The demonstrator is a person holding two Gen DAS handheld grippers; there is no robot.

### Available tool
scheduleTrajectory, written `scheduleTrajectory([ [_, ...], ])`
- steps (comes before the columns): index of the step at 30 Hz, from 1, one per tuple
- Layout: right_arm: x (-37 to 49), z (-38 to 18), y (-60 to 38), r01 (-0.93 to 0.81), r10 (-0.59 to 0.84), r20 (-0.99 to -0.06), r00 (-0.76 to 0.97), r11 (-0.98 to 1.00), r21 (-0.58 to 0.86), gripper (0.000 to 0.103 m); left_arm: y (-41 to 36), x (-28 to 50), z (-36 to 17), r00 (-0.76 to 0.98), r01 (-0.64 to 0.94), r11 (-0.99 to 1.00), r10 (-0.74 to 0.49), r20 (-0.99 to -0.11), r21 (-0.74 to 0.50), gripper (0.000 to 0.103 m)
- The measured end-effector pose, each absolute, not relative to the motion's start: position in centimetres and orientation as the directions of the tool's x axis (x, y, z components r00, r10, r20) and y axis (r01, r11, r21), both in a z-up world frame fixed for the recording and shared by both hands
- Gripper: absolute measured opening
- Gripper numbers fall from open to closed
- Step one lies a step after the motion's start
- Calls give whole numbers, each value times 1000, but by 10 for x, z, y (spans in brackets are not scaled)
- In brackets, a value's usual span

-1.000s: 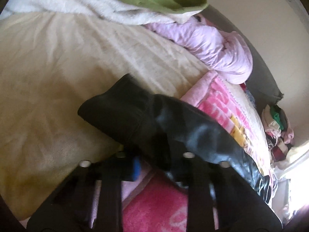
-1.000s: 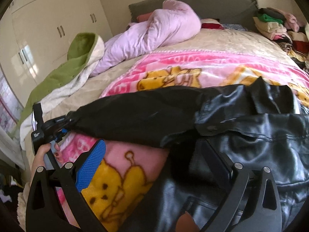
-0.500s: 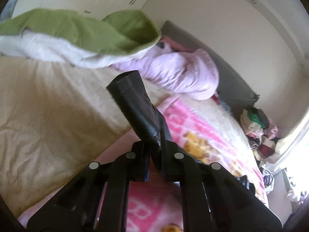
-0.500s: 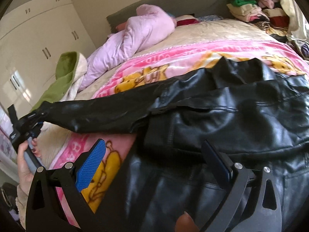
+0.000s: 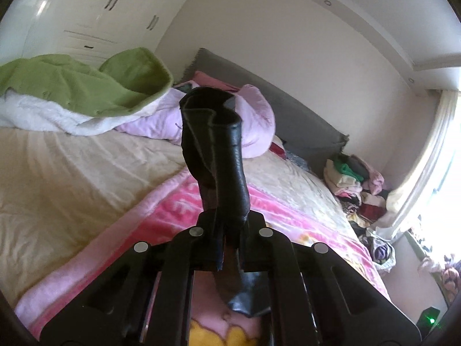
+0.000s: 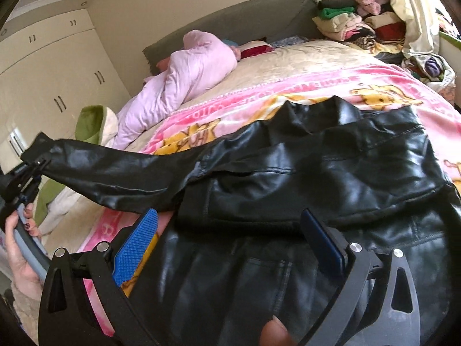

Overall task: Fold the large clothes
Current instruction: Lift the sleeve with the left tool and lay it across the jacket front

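Note:
A black leather jacket (image 6: 302, 178) lies on a pink cartoon blanket (image 6: 288, 86) on the bed. My left gripper (image 5: 230, 225) is shut on the end of the jacket's sleeve (image 5: 222, 155), whose cuff sticks up past the fingers. In the right wrist view the left gripper (image 6: 31, 170) holds that sleeve (image 6: 115, 173) lifted and stretched out to the left. My right gripper (image 6: 230, 230) is open, with blue pads (image 6: 135, 245), low over the jacket's body and not gripping it.
A pale pink quilt (image 6: 184, 77) and a green and white blanket (image 5: 80, 86) lie at the far left of the bed. Folded clothes (image 6: 354, 20) are stacked by the grey headboard (image 6: 245, 14). White wardrobes (image 6: 52, 80) stand at the left.
My left gripper has lifted and pulled the sleeve out to the left, stretching it straight. The right gripper has moved closer over the jacket's body and stays open.

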State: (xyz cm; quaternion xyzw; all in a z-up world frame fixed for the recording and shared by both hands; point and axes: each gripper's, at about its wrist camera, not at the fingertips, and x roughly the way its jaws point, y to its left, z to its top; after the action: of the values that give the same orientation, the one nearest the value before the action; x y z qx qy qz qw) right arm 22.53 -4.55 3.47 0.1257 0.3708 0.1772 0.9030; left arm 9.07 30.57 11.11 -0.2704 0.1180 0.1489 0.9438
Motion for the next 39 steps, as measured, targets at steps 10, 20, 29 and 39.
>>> scheduleTrajectory([
  [10,209,48,-87,-179,357,-596,719,924,338,99,242,101,142,945,-276,864,163,-284,-422,1],
  [20,195,58,-142,-94,283,-565,775,936,340,99,192,109,145,951,-224,885,107,-292,-408,1],
  [29,182,62,-178,-45,248,-549,798,934,356,99,151,122,140,953,-166,910,48,-300,-380,1],
  [39,175,66,-206,-5,192,-546,816,946,325,99,90,147,117,936,-59,948,-55,-346,-312,1],
])
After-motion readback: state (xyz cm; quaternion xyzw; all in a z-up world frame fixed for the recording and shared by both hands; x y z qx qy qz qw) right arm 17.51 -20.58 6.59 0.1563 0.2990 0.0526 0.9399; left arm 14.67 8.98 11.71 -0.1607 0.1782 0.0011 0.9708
